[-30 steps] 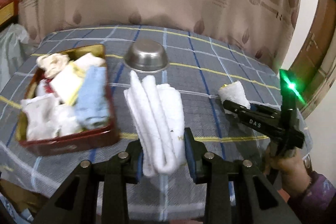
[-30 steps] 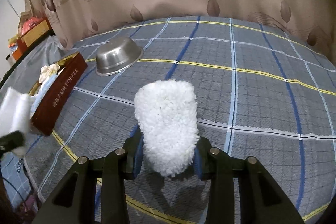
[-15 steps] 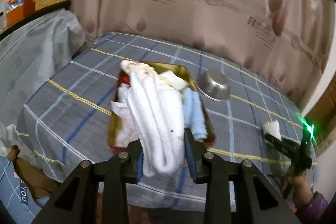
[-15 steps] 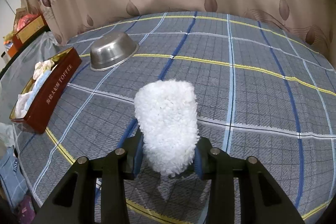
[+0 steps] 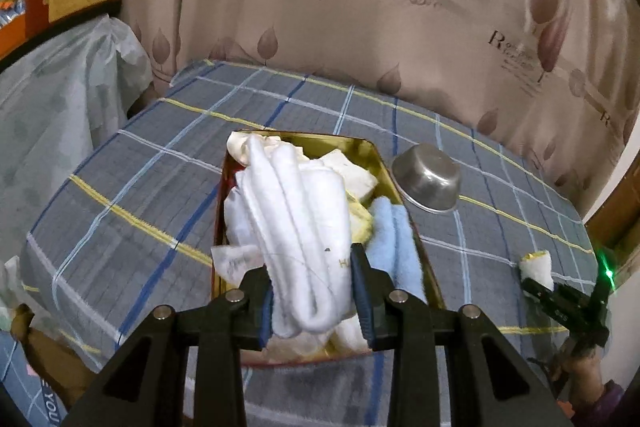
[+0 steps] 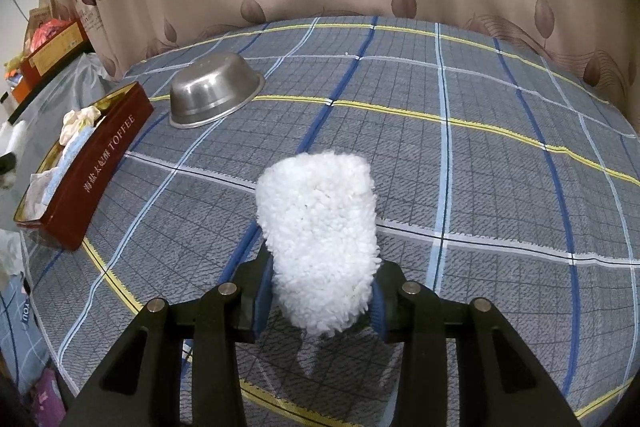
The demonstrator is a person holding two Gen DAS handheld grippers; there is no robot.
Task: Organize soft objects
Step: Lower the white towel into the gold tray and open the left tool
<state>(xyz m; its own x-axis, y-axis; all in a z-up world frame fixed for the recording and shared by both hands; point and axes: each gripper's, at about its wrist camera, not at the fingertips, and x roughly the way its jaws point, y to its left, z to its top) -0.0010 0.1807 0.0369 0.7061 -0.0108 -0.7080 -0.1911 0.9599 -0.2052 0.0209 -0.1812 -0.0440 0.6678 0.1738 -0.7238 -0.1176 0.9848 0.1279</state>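
Note:
My left gripper [image 5: 314,301] is shut on a folded white towel [image 5: 298,227] and holds it above the red tin box [image 5: 430,281], which holds a light blue cloth [image 5: 394,247] and several white and cream cloths. My right gripper [image 6: 320,303] is shut on a fluffy white cloth [image 6: 320,231] just above the plaid tablecloth. The right gripper also shows at the far right of the left wrist view [image 5: 538,285]. The tin box shows at the left of the right wrist view [image 6: 100,163].
An upturned steel bowl [image 5: 428,179] lies on the plaid tablecloth [image 5: 140,183] right of the box; it also shows in the right wrist view [image 6: 214,93]. A leaf-print curtain [image 5: 360,7] hangs behind. Covered furniture [image 5: 48,107] stands at the left.
My left gripper has carried the white towel up and leftward, from beside the tin box to over it. My right gripper has stayed nearly still with the fluffy cloth.

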